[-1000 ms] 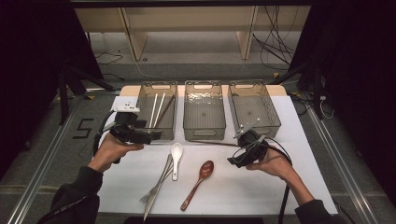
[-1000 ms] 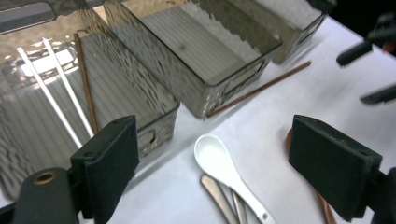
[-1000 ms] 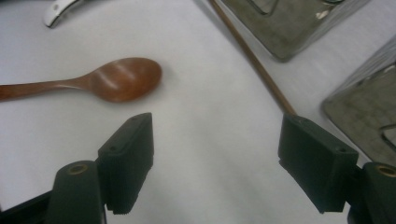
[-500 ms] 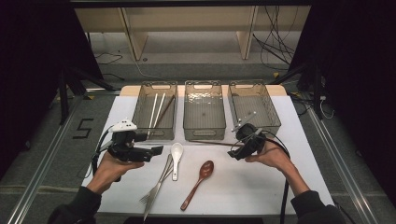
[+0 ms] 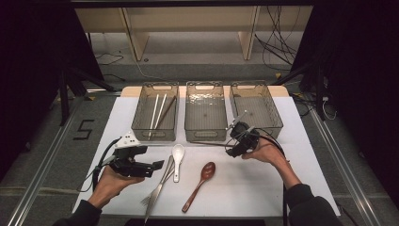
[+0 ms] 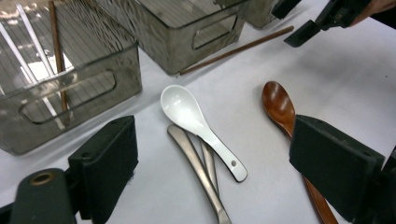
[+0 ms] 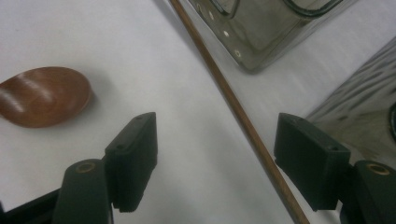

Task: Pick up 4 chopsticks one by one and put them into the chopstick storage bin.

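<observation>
The brown wooden chopstick (image 7: 243, 116) lies flat on the white worktop (image 5: 263, 188) just in front of the middle bin (image 5: 205, 113), between the wide-open, empty fingers of the right gripper (image 7: 215, 158), which have just been closing a little. It looks light, stiff, thin and prone to roll, so a grip across its shaft near the middle should suit. The left gripper (image 6: 212, 172), fingers wide open and empty, hovers over the white ceramic spoon (image 6: 196, 121).
</observation>
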Motion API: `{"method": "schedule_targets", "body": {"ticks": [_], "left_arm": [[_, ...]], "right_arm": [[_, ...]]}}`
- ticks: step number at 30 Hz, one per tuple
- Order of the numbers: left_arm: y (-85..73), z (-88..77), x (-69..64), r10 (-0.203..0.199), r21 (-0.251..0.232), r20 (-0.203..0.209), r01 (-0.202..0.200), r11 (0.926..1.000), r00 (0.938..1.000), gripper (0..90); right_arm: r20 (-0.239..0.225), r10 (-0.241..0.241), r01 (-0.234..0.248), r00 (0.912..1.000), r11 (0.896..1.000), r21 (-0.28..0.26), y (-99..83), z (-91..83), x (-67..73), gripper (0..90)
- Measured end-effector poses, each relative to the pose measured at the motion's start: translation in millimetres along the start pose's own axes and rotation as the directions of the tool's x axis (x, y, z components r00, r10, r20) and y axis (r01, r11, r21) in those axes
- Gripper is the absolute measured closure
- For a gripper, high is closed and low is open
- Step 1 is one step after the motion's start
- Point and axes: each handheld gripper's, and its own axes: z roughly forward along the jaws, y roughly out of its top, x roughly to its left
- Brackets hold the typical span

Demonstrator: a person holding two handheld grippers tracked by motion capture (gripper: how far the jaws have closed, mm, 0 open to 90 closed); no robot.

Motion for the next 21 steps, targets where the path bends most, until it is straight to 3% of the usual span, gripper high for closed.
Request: {"method": "schedule_targets", "body": {"ticks": [21], "left_arm": [[-9.0, -3.7, -10.3, 0.055, -0.019, -0.011, -0.055, 0.9983, 0.9984, 13.6]], "right_arm": [[-0.011, 0.039, -0.038, 0.9992, 0.995, 0.089, -2.1, 24.3, -14.2, 32.8]]}}
